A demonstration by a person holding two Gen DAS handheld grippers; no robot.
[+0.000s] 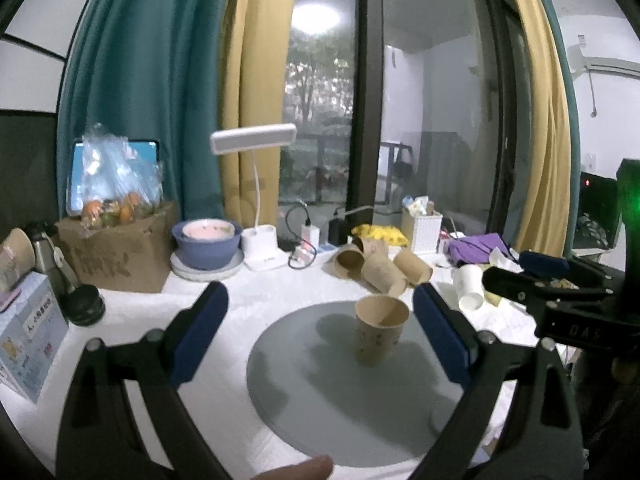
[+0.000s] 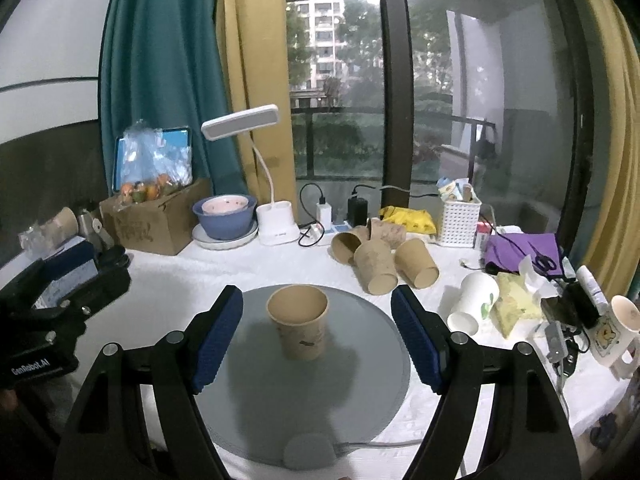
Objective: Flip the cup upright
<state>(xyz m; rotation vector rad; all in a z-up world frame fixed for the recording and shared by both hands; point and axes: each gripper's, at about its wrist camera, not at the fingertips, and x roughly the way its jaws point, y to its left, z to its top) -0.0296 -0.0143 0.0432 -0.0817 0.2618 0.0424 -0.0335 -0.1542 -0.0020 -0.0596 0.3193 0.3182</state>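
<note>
Cup (image 1: pixel 380 334) stands upright on the grey round mat (image 1: pixel 312 400) in your left view, and your left gripper (image 1: pixel 320 312) gapes wide, empty. Right view: your right gripper (image 2: pixel 316 312) is spread too, cup (image 2: pixel 299 328) standing free between its blue pads (image 2: pixel 220 340).

My left claw (image 1: pixel 320 308) and right claw (image 2: pixel 316 312) both hang with fingers spread wide, gripping nothing.

Brown paper cup (image 2: pixel 299 322), matt; smooth grey mat (image 2: pixel 360 380); white cloth tbl cover (image 2: pixel 260 268); ribbed blue pads (image 2: pixel 218 344).
</note>
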